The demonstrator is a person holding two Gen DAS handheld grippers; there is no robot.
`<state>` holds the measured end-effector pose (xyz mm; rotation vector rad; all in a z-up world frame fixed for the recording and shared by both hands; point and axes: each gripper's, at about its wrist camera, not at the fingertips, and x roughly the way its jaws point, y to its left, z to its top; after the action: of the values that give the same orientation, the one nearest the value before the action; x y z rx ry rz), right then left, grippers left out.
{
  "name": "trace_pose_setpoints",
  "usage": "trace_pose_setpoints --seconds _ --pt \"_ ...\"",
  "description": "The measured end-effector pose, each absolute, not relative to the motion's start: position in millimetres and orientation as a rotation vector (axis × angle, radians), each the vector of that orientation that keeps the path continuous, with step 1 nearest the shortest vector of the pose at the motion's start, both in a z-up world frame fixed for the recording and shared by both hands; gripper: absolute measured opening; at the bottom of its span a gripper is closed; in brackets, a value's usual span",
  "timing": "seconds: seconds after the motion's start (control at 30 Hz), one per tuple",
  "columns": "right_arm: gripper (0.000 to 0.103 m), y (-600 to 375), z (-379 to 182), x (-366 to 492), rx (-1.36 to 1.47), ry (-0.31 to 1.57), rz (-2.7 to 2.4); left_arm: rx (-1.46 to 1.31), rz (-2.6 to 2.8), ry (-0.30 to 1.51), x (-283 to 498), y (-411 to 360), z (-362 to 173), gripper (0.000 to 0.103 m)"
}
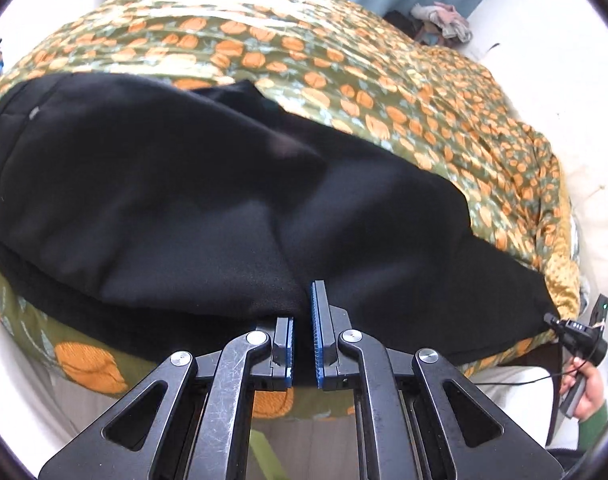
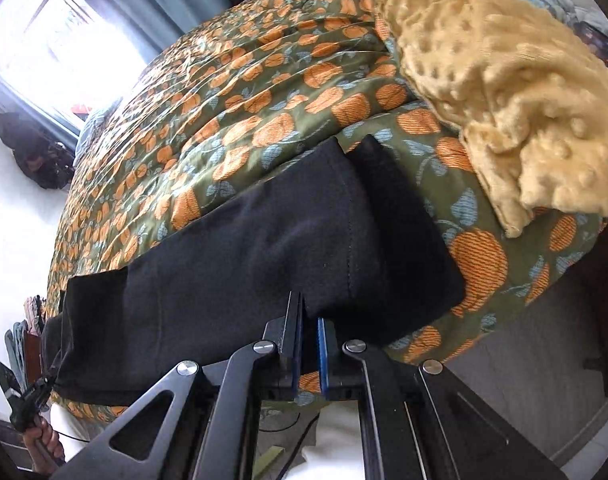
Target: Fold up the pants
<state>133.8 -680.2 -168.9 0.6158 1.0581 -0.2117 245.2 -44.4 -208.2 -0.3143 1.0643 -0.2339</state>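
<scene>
Black pants (image 1: 207,200) lie lengthwise along the near edge of a bed, waist to the left and leg ends to the right. My left gripper (image 1: 303,312) is shut on the near edge of the pants around mid-length. In the right wrist view the leg ends of the pants (image 2: 263,248) show their hems, one leg on top of the other. My right gripper (image 2: 310,320) is shut on the near edge of the leg close to the hem. The right gripper also shows in the left wrist view (image 1: 576,336), at the far right end of the pants.
The bed carries a green quilt with orange pumpkins (image 1: 304,60). A yellow dotted blanket (image 2: 504,80) lies bunched to the right of the leg ends. A window with teal curtains (image 2: 63,40) stands beyond the bed. A clothes pile (image 1: 444,20) sits at the far corner.
</scene>
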Motion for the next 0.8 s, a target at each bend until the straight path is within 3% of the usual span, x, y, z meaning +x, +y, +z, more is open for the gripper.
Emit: trace_pose_setpoints --seconds 0.8 --pt "0.007 -689 -187 125 0.612 1.107 -0.306 -0.220 -0.220 1.151 228 -53 -233 0.006"
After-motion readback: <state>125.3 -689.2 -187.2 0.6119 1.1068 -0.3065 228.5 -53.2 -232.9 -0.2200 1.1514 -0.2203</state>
